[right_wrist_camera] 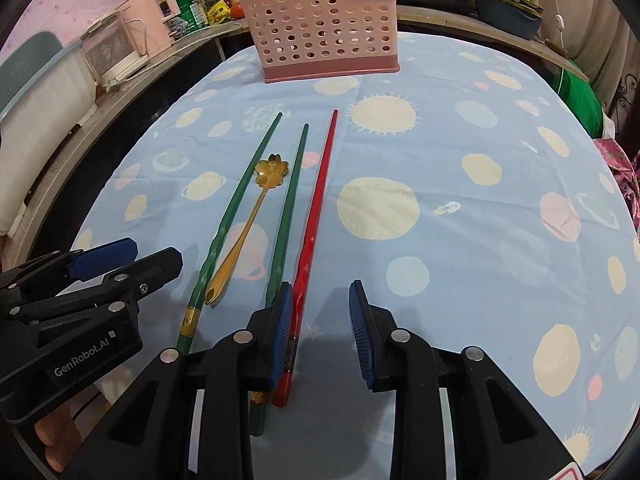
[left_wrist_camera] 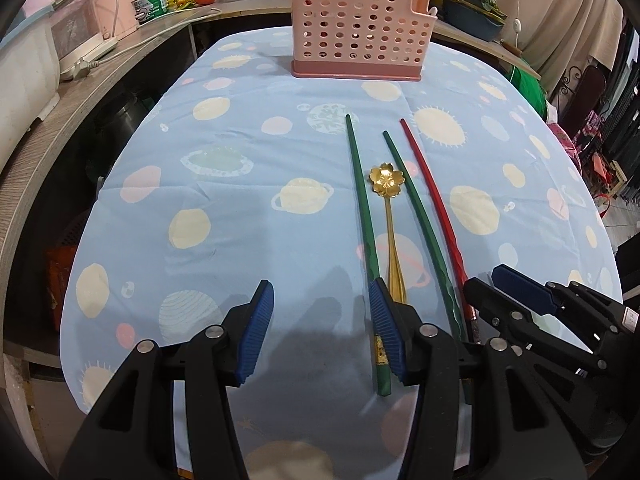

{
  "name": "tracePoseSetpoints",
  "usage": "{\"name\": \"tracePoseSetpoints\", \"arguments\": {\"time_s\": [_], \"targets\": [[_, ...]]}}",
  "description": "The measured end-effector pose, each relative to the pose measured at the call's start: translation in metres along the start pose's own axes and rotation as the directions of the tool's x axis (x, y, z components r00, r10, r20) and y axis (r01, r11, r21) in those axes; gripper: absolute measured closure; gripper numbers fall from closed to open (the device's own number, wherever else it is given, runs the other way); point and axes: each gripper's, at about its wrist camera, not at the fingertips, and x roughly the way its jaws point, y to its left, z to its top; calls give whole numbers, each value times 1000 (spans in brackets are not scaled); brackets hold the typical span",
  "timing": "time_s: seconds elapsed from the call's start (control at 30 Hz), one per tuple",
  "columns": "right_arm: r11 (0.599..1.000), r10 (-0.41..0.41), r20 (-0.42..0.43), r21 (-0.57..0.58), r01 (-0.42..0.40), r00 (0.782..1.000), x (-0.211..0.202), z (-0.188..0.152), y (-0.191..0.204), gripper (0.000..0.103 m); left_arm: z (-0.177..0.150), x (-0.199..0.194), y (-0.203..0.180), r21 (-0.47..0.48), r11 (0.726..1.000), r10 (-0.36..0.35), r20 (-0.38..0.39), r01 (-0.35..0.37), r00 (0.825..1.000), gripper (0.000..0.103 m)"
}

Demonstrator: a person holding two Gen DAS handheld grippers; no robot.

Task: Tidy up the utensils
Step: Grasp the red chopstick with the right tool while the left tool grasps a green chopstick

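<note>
Cluttered kitchen counters ring a table under a pale blue cloth printed with planets and suns [left_wrist_camera: 224, 216]. Left gripper [left_wrist_camera: 322, 332], lower centre of its own view: jaws spread, nothing between the pads; its right finger [left_wrist_camera: 386, 332] lies over the near end of the left-hand dark green chopstick [left_wrist_camera: 362, 224], whether touching cannot be told. Right gripper [right_wrist_camera: 320, 336], lower centre of its view: jaws spread more narrowly, nothing pinched; the red chopstick [right_wrist_camera: 316, 208] runs just inside its left finger [right_wrist_camera: 282, 332], the second dark green chopstick [right_wrist_camera: 290, 196] passing under or beside that finger. Between the two green sticks lies a gold metal spoon with a flower-shaped bowl [right_wrist_camera: 250, 220]. Count: two green chopsticks, one red, one spoon, all four lying near-parallel, long axes running away from the grippers toward the pink perforated plastic utensil caddy [left_wrist_camera: 356, 28] standing at the upper centre, well apart from the sticks' far tips. Judgement: left is nearer the left green stick and spoon, right nearer the red; each must shift sideways to straddle a handle end before closing.
</note>
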Motion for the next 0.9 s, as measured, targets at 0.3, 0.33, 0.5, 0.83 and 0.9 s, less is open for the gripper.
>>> {"name": "tracePoseSetpoints", "arguments": {"time_s": [0.3,0.33,0.5,0.83,0.9], "targets": [[1000,-22,-7,-12,22,1000,2,-4,1,83,-1,3,-2,5,1000,-3,-12,3,1000,55],[1000,-24,-7,-8,24,1000,2,-4,0,87,-1,3,-2,5,1000,-3,-13,3,1000,55],[1000,-20,-10,16,20,1000,2,-5,-6,96,0,7,-4,9,1000,-3,-19,4,1000,55],[1000,-23,-11,13,23,1000,2,-5,-6,96,3,13,-5,7,1000,-6,-24,6,1000,55],[1000,-23,-11,12,23,1000,2,-5,-6,96,4,16,-7,12,1000,-6,-28,6,1000,55]]}}
